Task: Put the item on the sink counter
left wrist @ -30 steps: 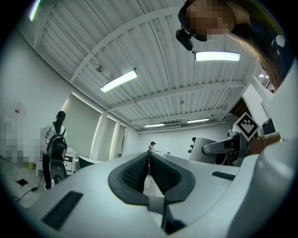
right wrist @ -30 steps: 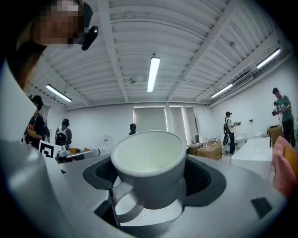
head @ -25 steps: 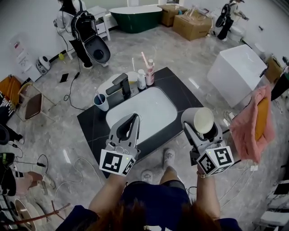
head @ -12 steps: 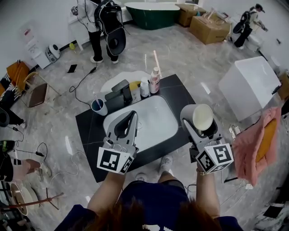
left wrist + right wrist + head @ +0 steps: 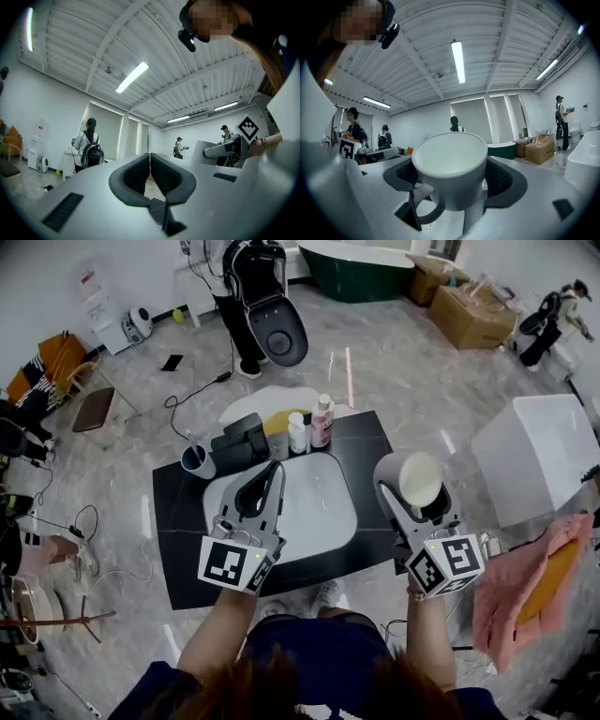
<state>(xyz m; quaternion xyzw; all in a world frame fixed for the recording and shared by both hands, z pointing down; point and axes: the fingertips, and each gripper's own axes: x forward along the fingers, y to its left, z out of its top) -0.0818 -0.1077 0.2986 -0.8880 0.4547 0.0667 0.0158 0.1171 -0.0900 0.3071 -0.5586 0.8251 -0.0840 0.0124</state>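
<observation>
My right gripper is shut on a white mug, held upright above the right end of the black sink counter. In the right gripper view the white mug fills the space between the dark pads, its handle toward the camera. My left gripper hovers over the white basin, jaws closed together with nothing between them; the left gripper in its own view points up at the ceiling.
At the counter's back stand a black tap, a blue cup with a toothbrush, a white bottle and a pink bottle. A person with a backpack stands beyond. A white box and pink towel lie right.
The view has shifted so the counter sits further back and left under my grippers. Both grippers keep their pose; the mug stays clamped in the right one.
</observation>
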